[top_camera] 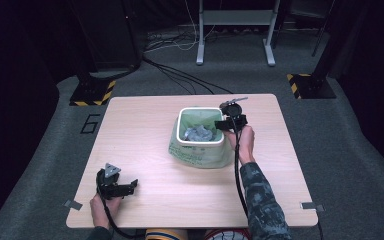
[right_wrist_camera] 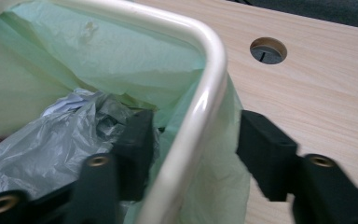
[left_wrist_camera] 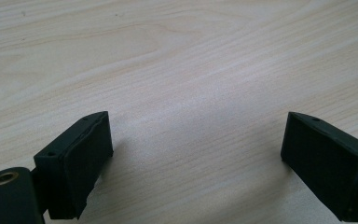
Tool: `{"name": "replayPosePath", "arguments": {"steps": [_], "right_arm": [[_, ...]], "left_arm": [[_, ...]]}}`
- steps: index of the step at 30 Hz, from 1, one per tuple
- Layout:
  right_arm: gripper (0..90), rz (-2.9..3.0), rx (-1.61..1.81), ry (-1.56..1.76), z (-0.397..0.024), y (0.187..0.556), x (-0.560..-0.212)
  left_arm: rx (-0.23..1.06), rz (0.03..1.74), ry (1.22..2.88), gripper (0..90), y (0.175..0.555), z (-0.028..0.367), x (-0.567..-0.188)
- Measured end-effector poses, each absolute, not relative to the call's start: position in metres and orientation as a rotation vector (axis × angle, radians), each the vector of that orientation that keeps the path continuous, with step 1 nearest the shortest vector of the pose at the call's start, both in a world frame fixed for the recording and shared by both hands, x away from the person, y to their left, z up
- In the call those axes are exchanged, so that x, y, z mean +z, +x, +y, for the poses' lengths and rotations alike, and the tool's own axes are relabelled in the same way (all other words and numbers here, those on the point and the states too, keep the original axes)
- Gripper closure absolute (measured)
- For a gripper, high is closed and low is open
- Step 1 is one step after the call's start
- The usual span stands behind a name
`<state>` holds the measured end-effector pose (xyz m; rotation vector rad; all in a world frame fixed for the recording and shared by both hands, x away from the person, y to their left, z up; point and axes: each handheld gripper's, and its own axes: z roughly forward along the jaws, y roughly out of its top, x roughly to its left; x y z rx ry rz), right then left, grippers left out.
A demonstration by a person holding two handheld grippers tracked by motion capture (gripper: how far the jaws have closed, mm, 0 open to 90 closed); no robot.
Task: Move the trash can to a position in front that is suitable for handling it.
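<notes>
Dark floor and cables surrounded my pale wooden desk [top_camera: 145, 165]. High view: small white bin [top_camera: 200, 143], upright, mouth up, past desk centre, green liner [top_camera: 200, 156] draped over its sides, grey crumpled bag [top_camera: 200, 133] inside. My right hand-held gripper [top_camera: 224, 124] stood at its right rim; my left hand-held gripper [top_camera: 134, 184] rested near the front left corner.

Left gripper view: jaws wide apart over bare desk, holding nothing.

Right gripper view: jaws part open, straddling the rim [right_wrist_camera: 200, 112], one inside, one outside, pads off it. Step, I judged: seizing rim and liner. Next: closing squarely on both.

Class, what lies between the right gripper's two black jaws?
In the right gripper view, the white bin rim with its pale green plastic liner lies between the right gripper jaws.
</notes>
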<state>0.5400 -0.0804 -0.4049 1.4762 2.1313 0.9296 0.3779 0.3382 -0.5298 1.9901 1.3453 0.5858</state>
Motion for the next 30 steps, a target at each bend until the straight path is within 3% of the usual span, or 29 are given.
{"name": "replayPosePath", "arguments": {"steps": [1, 4, 16, 20, 30], "right_arm": [[26.0, 2.106, 0.965, 1.478, -0.085, 0.536, -0.404], [15.0, 2.092, 1.027, 1.464, -0.094, 0.532, -0.401], [9.8, 2.032, 1.181, 1.421, -0.124, 0.504, -0.389], [8.5, 2.026, 1.187, 1.405, -0.13, 0.494, -0.389], [4.8, 2.024, 1.199, 1.402, -0.144, 0.481, -0.384]], "left_arm": [[0.581, 1.348, 1.988, 8.5, 0.378, 0.338, -0.53], [0.578, 1.349, 1.987, 8.6, 0.379, 0.339, -0.53], [0.594, 1.397, 1.957, 8.6, 0.379, 0.336, -0.529], [0.576, 1.463, 1.954, 13.2, 0.381, 0.337, -0.524], [0.497, 1.431, 1.908, 7.5, 0.39, 0.332, -0.499]]}}
